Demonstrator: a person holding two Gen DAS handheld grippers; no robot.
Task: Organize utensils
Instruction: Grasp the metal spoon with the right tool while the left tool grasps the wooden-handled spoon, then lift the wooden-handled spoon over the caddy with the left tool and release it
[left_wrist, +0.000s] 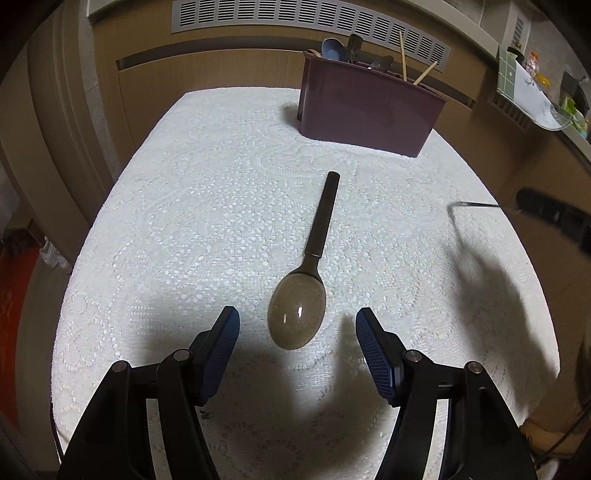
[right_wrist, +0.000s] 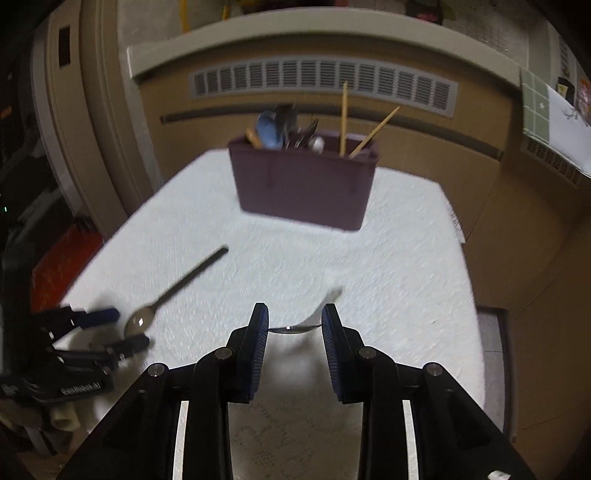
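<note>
Lying flat near the desk (left_wrist: 155, 206) centre, the spoon (left_wrist: 306, 284) points its handle toward the purple utensil box (left_wrist: 369, 110) at the far edge. The left hand-held gripper (left_wrist: 297, 325) hovers with fingers spread on either side of the bowl, not touching. The right hand-held gripper (right_wrist: 294, 325) pinches a thin metal utensil (right_wrist: 295, 328), type unclear, above the cloth.

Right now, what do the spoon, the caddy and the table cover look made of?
Spoon: bowl likely polished metal, given the sharp glint; handle darker and matte, possibly plastic or coated.
Caddy: probably moulded plastic, maroon, smooth with a dull sheen and ribbed front.
Cover: white woven or lace-like fabric, with a raised textured pattern.
</note>
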